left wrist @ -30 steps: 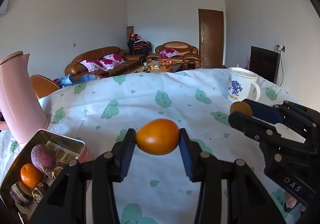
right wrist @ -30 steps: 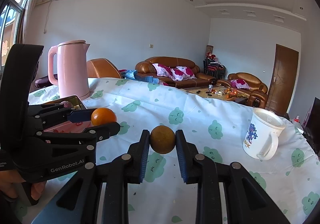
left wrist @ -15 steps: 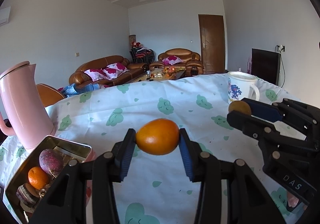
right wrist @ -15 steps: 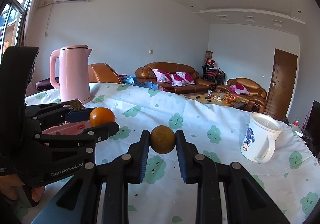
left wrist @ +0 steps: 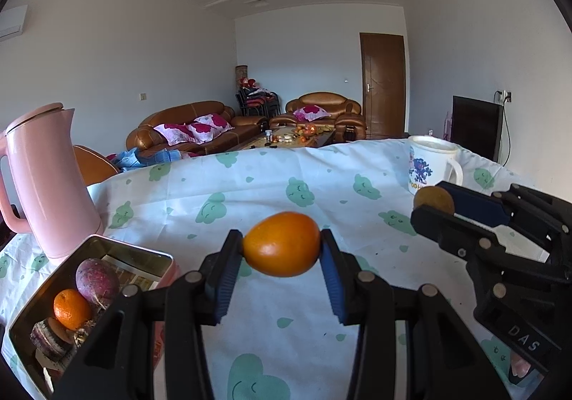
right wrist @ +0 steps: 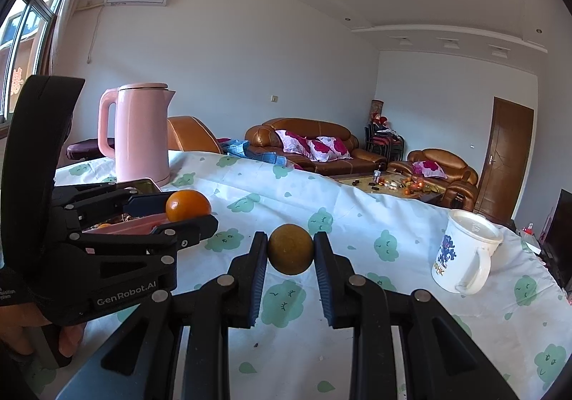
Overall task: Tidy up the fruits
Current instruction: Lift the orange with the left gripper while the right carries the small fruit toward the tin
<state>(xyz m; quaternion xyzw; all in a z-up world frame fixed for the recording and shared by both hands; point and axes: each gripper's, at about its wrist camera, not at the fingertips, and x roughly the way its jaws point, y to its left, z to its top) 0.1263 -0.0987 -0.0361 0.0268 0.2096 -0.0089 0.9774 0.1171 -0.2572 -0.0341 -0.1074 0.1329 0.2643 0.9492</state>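
Orange and glossy, a smooth egg-shaped fruit is clamped between the ribbed blue pads of the left black plastic tool, whose jaws are closed onto its two ends so that it is held clear above the bench. A dull brown, round fruit with a finely pitted skin is pinched in the same way by the right black plastic tool, its jaws drawn in against the fruit's sides. Both fruits are carried in the air, near each other, over a white cloth printed with green cloud shapes that is draped in soft creases across the bench.

At the near left of the bench, a shiny rectangular metal tin with rounded corners is seen in the left wrist view. Inside it, a small round orange citrus fruit is lodged against a purple-red, rough-skinned root vegetable; some darker layered items lie beside them, too unclear to be identified. Just behind the tin, a tall matte pink kettle with a looped handle is stood upright. At the far right, a white ceramic mug with a blue printed figure is set upright, its handle turned to the right.
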